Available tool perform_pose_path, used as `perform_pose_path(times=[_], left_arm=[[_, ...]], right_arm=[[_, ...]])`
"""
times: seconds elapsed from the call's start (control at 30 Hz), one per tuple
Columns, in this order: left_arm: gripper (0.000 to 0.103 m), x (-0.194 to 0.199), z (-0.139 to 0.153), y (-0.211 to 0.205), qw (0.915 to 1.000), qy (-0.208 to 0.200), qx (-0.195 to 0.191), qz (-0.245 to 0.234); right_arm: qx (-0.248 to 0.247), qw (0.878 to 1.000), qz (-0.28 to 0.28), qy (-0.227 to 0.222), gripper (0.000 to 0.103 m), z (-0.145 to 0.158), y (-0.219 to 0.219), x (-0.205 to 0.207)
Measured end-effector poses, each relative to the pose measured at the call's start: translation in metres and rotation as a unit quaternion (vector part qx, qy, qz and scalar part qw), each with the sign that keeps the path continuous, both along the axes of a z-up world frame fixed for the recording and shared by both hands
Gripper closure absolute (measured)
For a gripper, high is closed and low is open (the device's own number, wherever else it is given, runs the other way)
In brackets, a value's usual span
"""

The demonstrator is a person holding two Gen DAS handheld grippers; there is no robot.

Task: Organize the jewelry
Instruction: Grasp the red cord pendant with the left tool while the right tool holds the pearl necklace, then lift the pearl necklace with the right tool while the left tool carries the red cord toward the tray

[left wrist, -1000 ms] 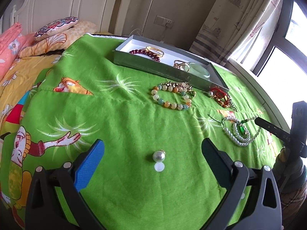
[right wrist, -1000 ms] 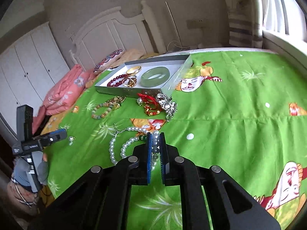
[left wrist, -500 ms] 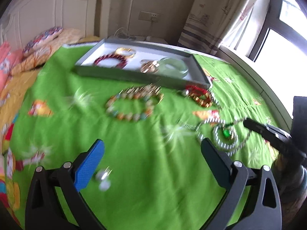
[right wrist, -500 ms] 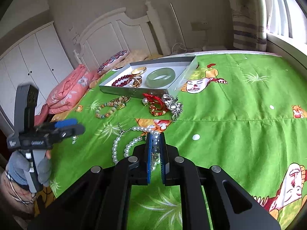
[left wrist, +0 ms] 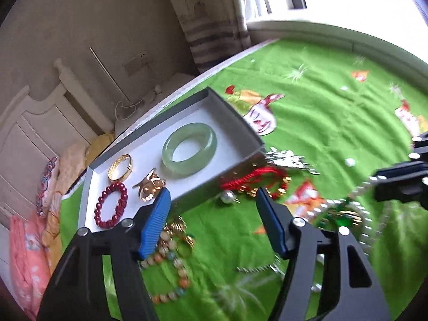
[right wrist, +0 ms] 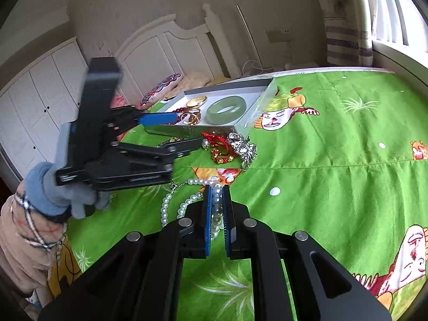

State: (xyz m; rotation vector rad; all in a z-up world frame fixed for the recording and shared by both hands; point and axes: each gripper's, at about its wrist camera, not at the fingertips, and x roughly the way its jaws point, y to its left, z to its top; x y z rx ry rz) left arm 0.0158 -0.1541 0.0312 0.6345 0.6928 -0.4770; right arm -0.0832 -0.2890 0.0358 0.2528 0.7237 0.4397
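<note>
On the green bedspread (right wrist: 334,144), your right gripper (right wrist: 216,187) has its fingers closed on the pearl necklace (right wrist: 187,203), whose loops lie on the cloth just ahead of them. Your left gripper (left wrist: 211,206) hangs with fingers spread wide and empty, near the grey box (left wrist: 240,125). Inside the box lie a green bangle (left wrist: 190,148), a gold bracelet (left wrist: 120,167) and a dark red bead bracelet (left wrist: 111,208). Just beside its near wall sits a red cord bracelet (left wrist: 251,180).

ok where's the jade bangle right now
The jade bangle lies flat inside the open box, toward its window end, with the gold pieces beside it; in the right wrist view it sits just beyond the left gripper.
</note>
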Motion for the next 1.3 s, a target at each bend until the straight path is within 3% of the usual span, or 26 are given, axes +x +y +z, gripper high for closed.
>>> perform_pose_path(times=[0.3,0.37,0.43,0.5,0.53,0.8,1.03,1.3], left_arm=[[0.048,0.014,-0.024,-0.024,0.9967,-0.029,0.075,-0.013],[0.062,0.018,-0.023,-0.026,0.9975,-0.013,0.066,-0.020],[0.068,0.011,-0.022,-0.029,0.9969,-0.027,0.070,-0.025],[0.087,0.004,-0.019,-0.029,0.9961,-0.042,0.070,-0.032],[0.096,0.000,-0.013,-0.025,0.9972,-0.040,0.052,-0.035],[0.097,-0.028,0.026,0.009,0.9966,-0.049,-0.066,-0.012],[0.097,-0.077,0.050,0.043,0.9861,-0.079,-0.145,0.018],[0.096,-0.122,0.048,0.086,0.9752,-0.056,-0.209,0.048]], right_arm=[[0.006,1.000,0.003,0.004,0.093,-0.001,-0.001,0.001],[0.005,1.000,0.002,0.005,0.093,-0.001,-0.001,0.002],[0.005,1.000,0.002,0.005,0.093,-0.001,-0.001,0.002],[0.004,1.000,0.003,0.004,0.093,-0.001,-0.001,0.002],[0.002,1.000,0.003,0.003,0.093,-0.001,0.000,0.002],[-0.001,1.000,0.001,0.000,0.093,0.000,0.001,0.000],[-0.006,1.000,0.006,-0.023,0.093,0.004,0.003,-0.008],[-0.020,1.000,-0.013,-0.016,0.093,0.004,0.005,-0.007]])
